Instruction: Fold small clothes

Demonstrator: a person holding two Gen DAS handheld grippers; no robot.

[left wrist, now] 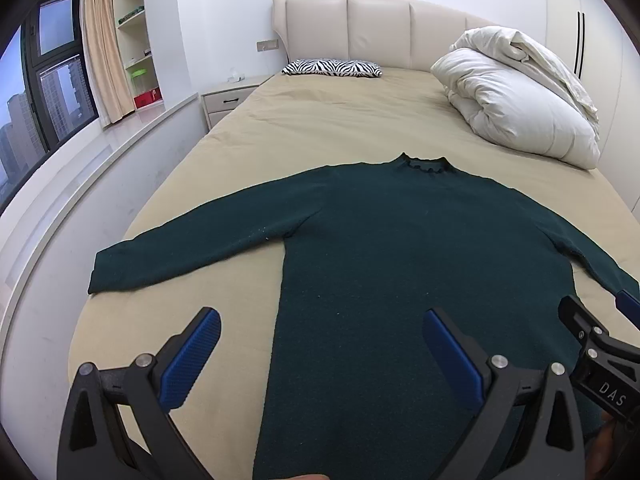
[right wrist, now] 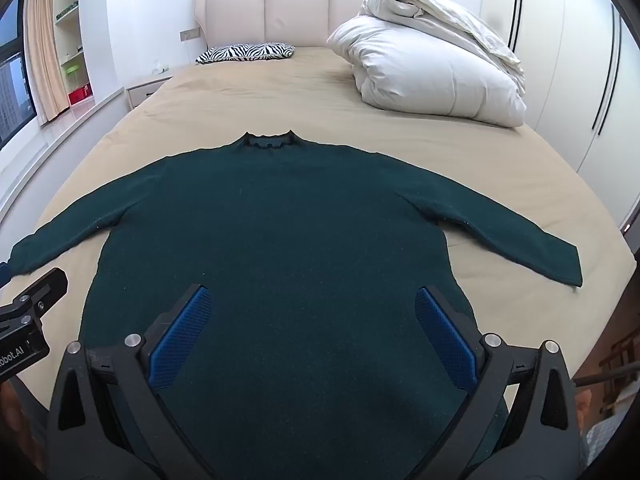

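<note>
While both tools hang above the near hem, your left hand-held gripper [left wrist: 320,336] has its jaws spread wide with nothing between them, straddling the sweater's left edge, and your right hand-held gripper [right wrist: 312,312] is just as wide and empty over the lower body. Their blue pads [right wrist: 180,336] carry a fine knurled grid, which should bite well into knit. The dark green sweater [right wrist: 280,232] lies flat, collar away from you, on the tan bed [left wrist: 320,120], both sleeves spread out to the sides. Expect it to be soft, limp and light: it will sag and drape from any single pinch, and the fuzzy knit will likely cling to the sheet rather than slide. Take it by two layers at once, at a cuff [left wrist: 96,272] or a hem corner, pinching deep so the fabric does not slip out. The ruffled neck [right wrist: 268,142] is thicker and a poor hold. Beyond it the sheet is faintly creased; further back sit a puffy white duvet [right wrist: 432,64], a zebra-print pillow [right wrist: 246,52] and a padded cream headboard [right wrist: 264,8]
</note>
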